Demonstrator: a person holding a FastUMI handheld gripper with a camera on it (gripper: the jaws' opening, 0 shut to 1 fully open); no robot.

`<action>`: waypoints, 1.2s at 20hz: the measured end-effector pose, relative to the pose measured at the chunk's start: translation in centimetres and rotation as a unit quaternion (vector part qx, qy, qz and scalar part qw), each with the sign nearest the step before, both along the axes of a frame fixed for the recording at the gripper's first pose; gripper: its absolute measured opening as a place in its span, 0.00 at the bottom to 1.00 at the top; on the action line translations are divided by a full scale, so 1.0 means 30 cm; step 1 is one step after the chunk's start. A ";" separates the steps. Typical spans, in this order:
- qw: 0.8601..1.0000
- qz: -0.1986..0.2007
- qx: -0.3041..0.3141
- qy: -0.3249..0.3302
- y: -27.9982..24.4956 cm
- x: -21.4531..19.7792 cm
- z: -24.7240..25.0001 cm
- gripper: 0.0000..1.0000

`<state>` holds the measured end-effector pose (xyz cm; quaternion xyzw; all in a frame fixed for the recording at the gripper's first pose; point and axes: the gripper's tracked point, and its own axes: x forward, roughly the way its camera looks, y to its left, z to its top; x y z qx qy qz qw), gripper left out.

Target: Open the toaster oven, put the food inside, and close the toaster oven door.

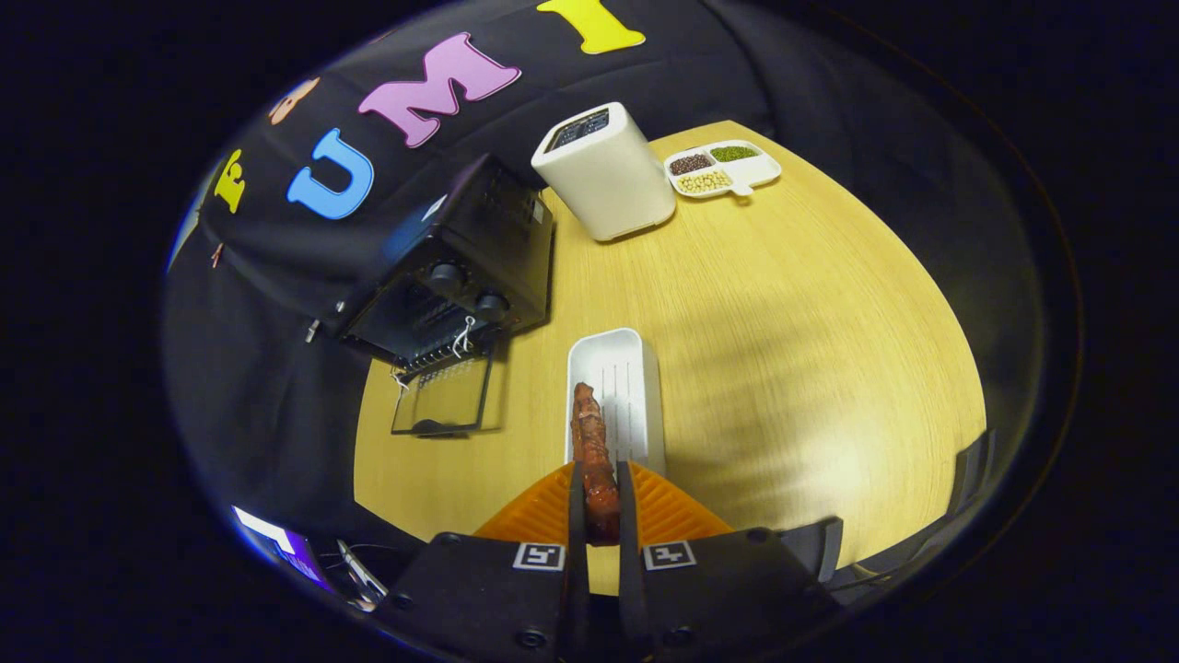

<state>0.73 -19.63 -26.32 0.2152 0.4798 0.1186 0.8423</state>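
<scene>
**Wooden table, sausage in the grip**

Pale wooden round table (783, 304) carries everything we see. Our gripper (601, 479) has its jaws narrow, pressed on both sides of a reddish-brown grilled sausage (591, 442) — it hangs over the long white ribbed tray (636, 368). Beyond and to the left, the black toaster oven (461, 267) stands with its glass door (442, 396) dropped open — well apart from the sausage.

Sausage's (594, 451) near end behind claw (601, 488)
</scene>
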 end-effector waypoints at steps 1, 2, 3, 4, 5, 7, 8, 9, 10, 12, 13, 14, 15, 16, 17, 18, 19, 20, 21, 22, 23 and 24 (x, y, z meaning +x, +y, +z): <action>1.000 -0.010 0.003 -0.002 0.029 -0.010 0.020 0.16; 1.000 -0.016 0.005 -0.006 0.063 -0.024 0.041 0.16; 1.000 -0.020 0.007 -0.011 0.102 -0.038 0.060 0.16; 1.000 -0.022 0.007 -0.017 0.146 -0.053 0.075 0.16; 0.999 -0.026 0.007 -0.021 0.194 -0.066 0.086 0.16; 0.999 -0.037 0.014 -0.020 0.302 -0.094 0.106 0.16; 0.999 -0.040 0.019 -0.021 0.365 -0.104 0.117 0.16; 0.998 -0.039 0.026 -0.029 0.429 -0.102 0.132 0.16; 0.998 -0.035 0.030 -0.038 0.489 -0.103 0.144 0.16; 0.998 -0.029 0.036 -0.051 0.595 -0.091 0.155 0.16; 0.997 -0.026 0.041 -0.058 0.651 -0.072 0.166 0.16; 0.997 -0.021 0.047 -0.066 0.709 -0.050 0.177 0.16; 0.996 -0.015 0.049 -0.076 0.762 -0.023 0.186 0.16; 0.995 -0.008 0.051 -0.086 0.812 0.006 0.194 0.16; 0.994 -0.003 0.053 -0.097 0.857 0.047 0.202 0.16; 0.993 0.000 0.052 -0.109 0.897 0.084 0.202 0.16; 0.992 0.000 0.047 -0.121 0.925 0.127 0.193 0.16; 0.990 -0.003 0.043 -0.132 0.948 0.166 0.187 0.16; 0.989 -0.006 0.045 -0.143 0.976 0.211 0.183 0.16; 0.987 -0.011 0.050 -0.153 1.003 0.253 0.176 0.16; 0.985 -0.017 0.056 -0.161 1.022 0.297 0.166 0.16; 0.984 -0.022 0.061 -0.167 1.044 0.337 0.151 0.16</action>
